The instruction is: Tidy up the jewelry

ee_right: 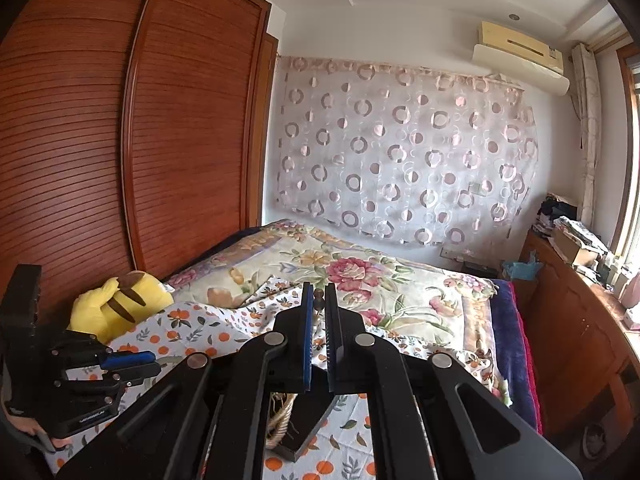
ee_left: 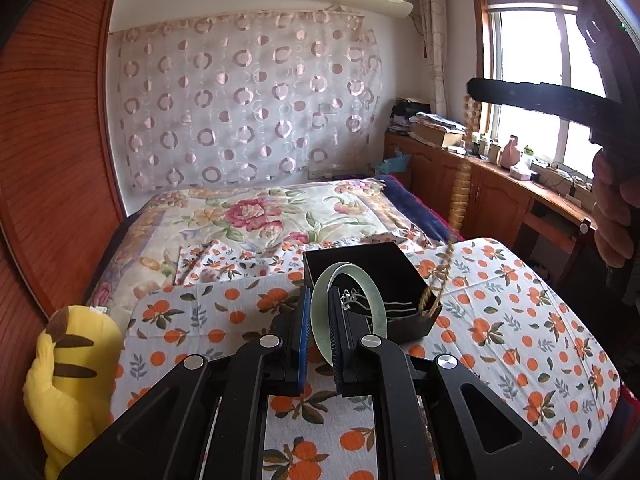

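While the left gripper [ee_left: 319, 312] pinches the jade bangle [ee_left: 348, 312] upright at the near edge of the black box [ee_left: 400, 264], the right gripper [ee_right: 319, 312], jaws nearly shut on the bead strand [ee_left: 460, 188], holds it high so the tail feeds into the box.

Both wrist cams face headboard curtain [ee_left: 248, 96] across bed [ee_right: 360, 276]; left low, close; right higher.

The black box [ee_left: 404, 280] is crowded: a green bangle [ee_left: 347, 308] stands over its near wall and a bead strand [ee_left: 460, 188] hangs into its right corner. Orange-print cloth [ee_left: 520, 320] lies open to the right, while a yellow plush toy [ee_left: 68, 380] blocks the left edge.
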Motion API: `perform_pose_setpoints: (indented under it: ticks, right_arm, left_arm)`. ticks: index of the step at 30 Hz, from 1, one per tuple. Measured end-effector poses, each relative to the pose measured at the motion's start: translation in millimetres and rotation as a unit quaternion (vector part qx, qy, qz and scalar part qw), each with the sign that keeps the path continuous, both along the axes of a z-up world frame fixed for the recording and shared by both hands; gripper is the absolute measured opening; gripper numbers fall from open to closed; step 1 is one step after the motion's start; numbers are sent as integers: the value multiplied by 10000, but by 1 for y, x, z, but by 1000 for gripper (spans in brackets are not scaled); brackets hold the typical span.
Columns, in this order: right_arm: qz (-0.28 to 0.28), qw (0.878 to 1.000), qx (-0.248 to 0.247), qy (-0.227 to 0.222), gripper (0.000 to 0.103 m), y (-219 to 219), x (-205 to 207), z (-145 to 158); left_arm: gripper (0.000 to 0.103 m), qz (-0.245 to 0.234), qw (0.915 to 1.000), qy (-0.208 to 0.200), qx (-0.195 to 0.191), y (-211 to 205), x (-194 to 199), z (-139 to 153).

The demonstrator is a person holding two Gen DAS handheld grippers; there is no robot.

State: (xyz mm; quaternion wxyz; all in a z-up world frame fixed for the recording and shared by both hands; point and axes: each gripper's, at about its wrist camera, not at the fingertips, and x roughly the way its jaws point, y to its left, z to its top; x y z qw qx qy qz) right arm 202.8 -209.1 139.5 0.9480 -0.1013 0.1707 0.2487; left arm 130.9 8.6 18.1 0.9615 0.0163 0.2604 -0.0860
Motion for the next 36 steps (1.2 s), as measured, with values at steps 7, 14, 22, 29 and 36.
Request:
perform_pose_setpoints:
  ticks: [7, 14, 22, 29, 36]
  right_arm:
    - [-11, 9998, -149, 132, 6, 10, 16, -14]
    - [9, 9975, -196, 673, 6, 11, 29, -50]
    - [30, 9891, -429, 1410, 7, 19, 39, -105]
    - [186, 9865, -386, 1578, 20, 11, 32, -117]
    - [122, 9870, -345, 1564, 22, -9, 22, -119]
  left_arm:
    - [8, 3, 10000, 9, -8, -2, 6, 0]
    - [8, -2, 10000, 65, -52, -6, 20, -3]
    - [8, -42, 9997, 221, -122, -11, 42, -15]
    - [8, -102, 9994, 310, -130, -23, 61, -23]
    - [8, -165, 9989, 435, -105, -38, 80, -32]
